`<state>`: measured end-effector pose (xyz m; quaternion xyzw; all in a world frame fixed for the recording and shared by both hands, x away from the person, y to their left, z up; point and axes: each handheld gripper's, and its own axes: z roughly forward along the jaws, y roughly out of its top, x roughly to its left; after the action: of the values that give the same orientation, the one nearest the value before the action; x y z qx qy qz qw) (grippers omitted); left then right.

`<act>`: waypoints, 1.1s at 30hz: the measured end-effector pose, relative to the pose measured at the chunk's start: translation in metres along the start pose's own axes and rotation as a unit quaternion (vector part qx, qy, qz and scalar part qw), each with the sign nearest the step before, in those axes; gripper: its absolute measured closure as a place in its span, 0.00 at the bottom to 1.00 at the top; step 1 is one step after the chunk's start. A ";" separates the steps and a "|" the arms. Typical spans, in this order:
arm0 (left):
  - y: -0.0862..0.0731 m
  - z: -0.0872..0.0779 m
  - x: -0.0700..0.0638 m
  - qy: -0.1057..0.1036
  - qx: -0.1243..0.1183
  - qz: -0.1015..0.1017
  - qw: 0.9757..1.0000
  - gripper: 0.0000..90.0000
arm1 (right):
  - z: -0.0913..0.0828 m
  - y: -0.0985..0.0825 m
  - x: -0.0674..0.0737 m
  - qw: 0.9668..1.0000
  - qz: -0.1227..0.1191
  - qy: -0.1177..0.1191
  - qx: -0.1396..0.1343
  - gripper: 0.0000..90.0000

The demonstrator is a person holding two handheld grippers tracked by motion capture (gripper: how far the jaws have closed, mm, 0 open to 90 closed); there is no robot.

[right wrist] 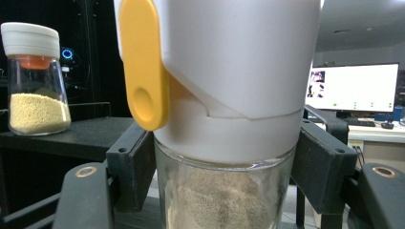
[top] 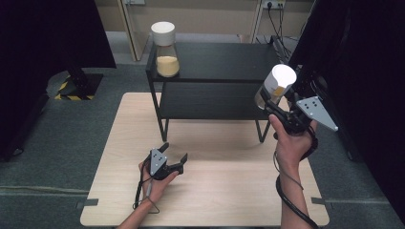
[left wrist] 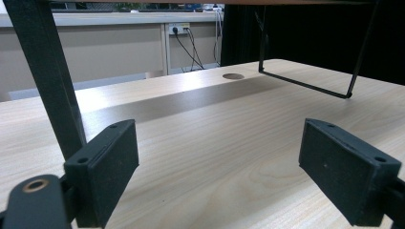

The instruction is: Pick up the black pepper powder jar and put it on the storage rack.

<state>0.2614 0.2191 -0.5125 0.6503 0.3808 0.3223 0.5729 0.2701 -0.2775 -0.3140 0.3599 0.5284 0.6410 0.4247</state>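
The right gripper (top: 273, 106) is clamped on a clear glass shaker jar with a white cap and yellow tab (top: 274, 85), both pads pressing the glass below the cap. The jar is held in the air beside the right end of the black two-tier metal shelf (top: 215, 62), above the light wooden desk's (top: 215, 191) far right corner. A second white-capped glass jar of yellow grains (top: 166, 50) stands on the shelf's top left corner. The left gripper (top: 175, 153) rests on the desk near its front edge, jaws wide apart, holding nothing.
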 end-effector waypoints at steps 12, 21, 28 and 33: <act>0.000 0.000 0.000 0.000 0.000 0.001 1.000 0.14 | 0.011 0.017 0.000 1.000 -0.004 -0.006 -0.004 0.34; 0.000 0.000 0.000 0.000 0.001 0.001 1.000 0.14 | 0.020 0.030 -0.001 1.000 -0.009 -0.009 -0.004 0.34; 0.000 0.000 0.000 0.000 0.000 0.001 1.000 0.14 | 0.028 0.036 0.000 1.000 -0.007 -0.012 -0.004 0.34; 0.000 0.000 0.000 -0.001 0.001 0.001 1.000 0.14 | 0.032 0.038 0.000 1.000 -0.008 -0.014 -0.002 0.34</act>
<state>0.2616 0.2191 -0.5122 0.6512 0.3804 0.3219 0.5724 0.2933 -0.2686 -0.2705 0.3641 0.5235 0.6336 0.4381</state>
